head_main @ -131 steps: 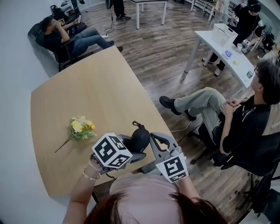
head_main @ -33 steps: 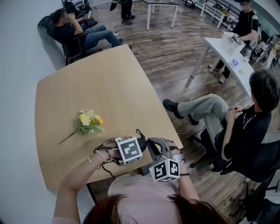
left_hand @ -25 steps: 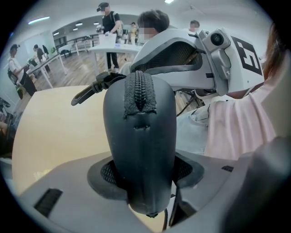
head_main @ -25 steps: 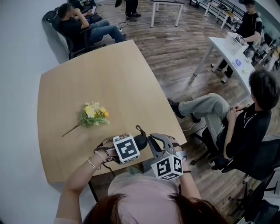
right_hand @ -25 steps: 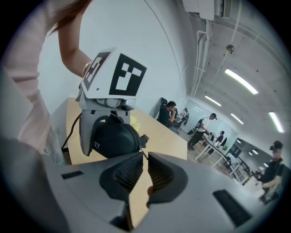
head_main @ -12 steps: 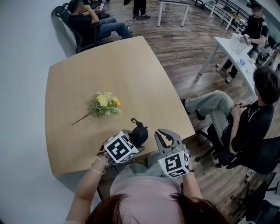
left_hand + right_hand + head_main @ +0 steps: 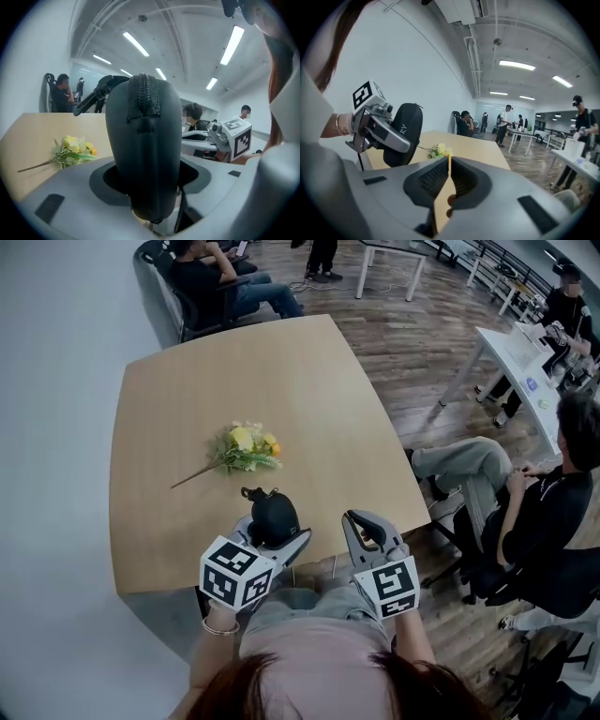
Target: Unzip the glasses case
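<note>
Holds glasses case in wide jaws of left gripper, zip along its long axis, with right gripper beside the case's right, jaws closed, empty.

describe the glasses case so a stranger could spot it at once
Find the light wooden table and go to its near edge. There the left tongs grip the glasses case, nearer than the yellow flower sprig. Unlike the sprig it is plain black: a rounded pouch with a zip along its ridge and a strap at its top.
</note>
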A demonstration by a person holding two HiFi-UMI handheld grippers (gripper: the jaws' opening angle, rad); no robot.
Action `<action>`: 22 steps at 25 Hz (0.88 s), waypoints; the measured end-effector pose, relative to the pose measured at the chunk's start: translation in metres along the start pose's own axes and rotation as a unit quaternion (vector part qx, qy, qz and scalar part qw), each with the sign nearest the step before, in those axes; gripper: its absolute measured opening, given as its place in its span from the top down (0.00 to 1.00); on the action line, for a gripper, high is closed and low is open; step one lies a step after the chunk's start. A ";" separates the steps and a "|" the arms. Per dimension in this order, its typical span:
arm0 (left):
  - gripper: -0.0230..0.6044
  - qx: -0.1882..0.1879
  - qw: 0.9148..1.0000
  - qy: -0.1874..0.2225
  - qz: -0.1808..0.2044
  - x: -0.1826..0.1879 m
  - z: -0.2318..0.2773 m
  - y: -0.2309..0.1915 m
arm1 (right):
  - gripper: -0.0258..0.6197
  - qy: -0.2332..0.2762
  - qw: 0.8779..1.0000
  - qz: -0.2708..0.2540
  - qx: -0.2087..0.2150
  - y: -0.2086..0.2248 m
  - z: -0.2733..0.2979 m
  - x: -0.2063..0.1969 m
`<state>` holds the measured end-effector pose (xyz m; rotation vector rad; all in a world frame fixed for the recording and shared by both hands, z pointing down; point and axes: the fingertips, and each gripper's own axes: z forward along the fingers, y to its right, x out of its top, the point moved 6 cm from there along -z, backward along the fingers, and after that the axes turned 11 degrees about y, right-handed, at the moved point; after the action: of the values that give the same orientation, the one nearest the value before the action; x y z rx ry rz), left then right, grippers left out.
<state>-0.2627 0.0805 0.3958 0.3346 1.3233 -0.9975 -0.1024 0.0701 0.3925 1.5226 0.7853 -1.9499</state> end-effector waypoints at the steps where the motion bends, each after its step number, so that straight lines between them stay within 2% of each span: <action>1: 0.55 0.007 1.000 0.014 -0.006 0.002 -0.005 0.000 | 0.92 0.002 1.000 0.005 0.001 -0.001 0.000 0.001; 8: 0.55 0.041 0.992 0.113 -0.049 0.010 -0.030 0.018 | 0.94 0.022 0.999 0.030 0.014 -0.003 -0.017 0.009; 15: 0.55 0.087 0.977 0.185 -0.068 0.012 -0.051 0.053 | 0.94 0.037 0.998 0.045 0.030 0.001 -0.053 0.013; 22: 0.55 0.112 0.965 0.226 -0.075 0.008 -0.065 0.099 | 0.94 0.056 0.996 0.064 0.039 0.006 -0.100 0.013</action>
<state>-0.2302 0.1798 0.3391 0.6720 1.6666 -1.2506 -0.0345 0.1380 0.3599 1.6990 0.6472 -1.8340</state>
